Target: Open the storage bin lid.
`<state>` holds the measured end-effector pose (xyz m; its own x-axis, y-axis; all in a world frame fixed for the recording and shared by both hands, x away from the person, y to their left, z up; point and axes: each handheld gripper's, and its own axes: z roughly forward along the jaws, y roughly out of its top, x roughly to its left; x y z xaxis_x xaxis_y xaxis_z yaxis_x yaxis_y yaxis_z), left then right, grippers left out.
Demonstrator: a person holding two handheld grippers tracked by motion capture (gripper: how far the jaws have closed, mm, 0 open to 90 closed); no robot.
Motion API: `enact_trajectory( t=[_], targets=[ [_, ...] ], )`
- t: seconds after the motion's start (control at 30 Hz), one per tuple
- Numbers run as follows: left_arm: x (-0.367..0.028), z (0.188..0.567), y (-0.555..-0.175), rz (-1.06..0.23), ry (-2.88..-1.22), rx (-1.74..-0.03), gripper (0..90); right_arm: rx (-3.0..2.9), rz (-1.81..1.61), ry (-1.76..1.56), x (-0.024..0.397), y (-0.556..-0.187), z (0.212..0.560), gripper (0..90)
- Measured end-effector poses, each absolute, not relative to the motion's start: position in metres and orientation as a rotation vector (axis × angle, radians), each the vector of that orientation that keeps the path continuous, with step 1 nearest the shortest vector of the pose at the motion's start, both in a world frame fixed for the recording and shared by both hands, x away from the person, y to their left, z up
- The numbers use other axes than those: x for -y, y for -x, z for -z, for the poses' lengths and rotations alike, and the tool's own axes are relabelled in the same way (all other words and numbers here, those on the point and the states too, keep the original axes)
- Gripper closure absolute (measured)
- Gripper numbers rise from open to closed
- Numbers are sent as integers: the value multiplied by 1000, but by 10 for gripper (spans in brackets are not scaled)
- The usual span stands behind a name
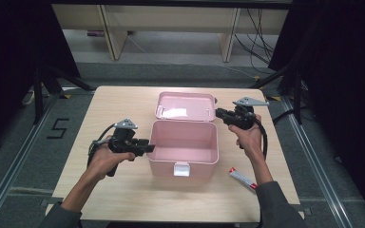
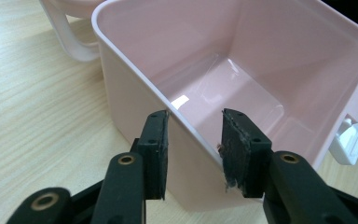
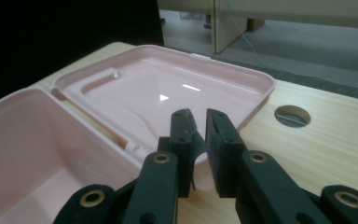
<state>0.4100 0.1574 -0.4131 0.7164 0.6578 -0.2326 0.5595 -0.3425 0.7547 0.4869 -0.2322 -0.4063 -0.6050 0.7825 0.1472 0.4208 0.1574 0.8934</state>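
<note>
A pink plastic box point(image 1: 184, 156) stands open in the middle of the table, its lid point(image 1: 185, 105) laid flat behind it. The inside looks empty. My left gripper point(image 1: 149, 148) straddles the box's left wall near the front corner. In the left gripper view the gripper point(image 2: 196, 114) has one pad outside and one inside, and the wall point(image 2: 135, 74) runs aslant between them, touching both. My right gripper point(image 1: 218, 113) hovers at the lid's right edge. In the right gripper view its jaws point(image 3: 199, 114) stand a narrow gap apart above the lid point(image 3: 168, 88), with nothing between them.
A small white tube with a red end point(image 1: 242, 179) lies on the wooden table point(image 1: 123, 194) to the right of the box's front. A round hole point(image 3: 292, 115) is cut in the tabletop beside the lid. A white latch point(image 1: 181, 169) hangs on the box's front.
</note>
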Motion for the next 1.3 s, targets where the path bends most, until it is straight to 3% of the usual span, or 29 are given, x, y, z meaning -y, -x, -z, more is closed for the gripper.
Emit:
enact_trajectory(
  t=[0.83, 1.3],
  targets=[
    [-154, 410, -402, -149, -2046, -926, 628, -2219, -1261, -1105, 256, -420, 389, 708],
    [-153, 410, -401, -169, -2053, -922, 630, -2288, -1064, -1155, 281, -381, 416, 674]
  ],
)
